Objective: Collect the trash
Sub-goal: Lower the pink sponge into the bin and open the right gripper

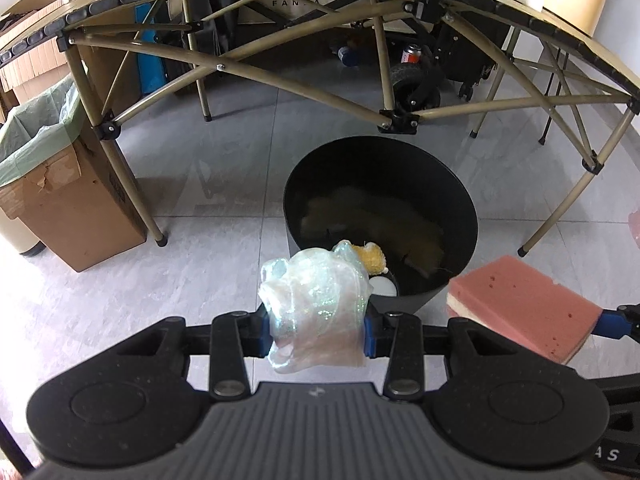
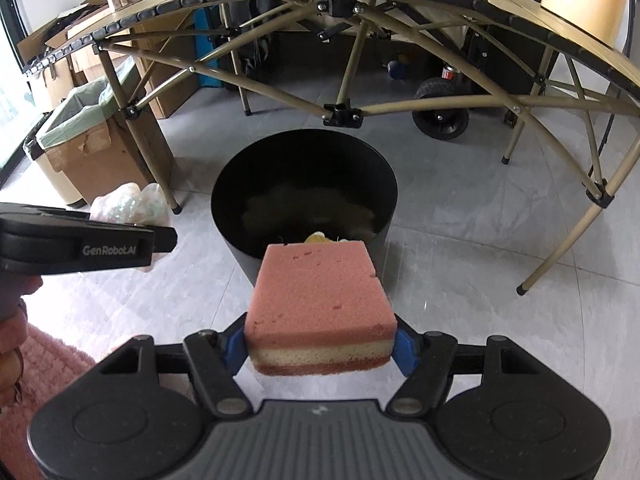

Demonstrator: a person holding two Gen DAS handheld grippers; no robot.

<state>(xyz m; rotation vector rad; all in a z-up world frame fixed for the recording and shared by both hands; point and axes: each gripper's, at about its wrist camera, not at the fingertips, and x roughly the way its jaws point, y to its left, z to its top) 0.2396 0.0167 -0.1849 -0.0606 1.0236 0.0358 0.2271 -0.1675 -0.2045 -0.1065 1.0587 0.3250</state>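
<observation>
Right wrist view: sponge (image 2: 320, 292) is clamped by right gripper (image 2: 320, 346), crumpled plastic (image 1: 318, 304) by left gripper (image 1: 318, 338); released early, both could miss the bin (image 2: 240, 248) at twelve o'clock.

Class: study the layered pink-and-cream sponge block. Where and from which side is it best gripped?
Grip the pink-and-cream sponge block across its two short flat side faces, approaching from its near end, as the right gripper does. Those faces are parallel, so the jaws seat squarely, and the broad top stays level.
</observation>
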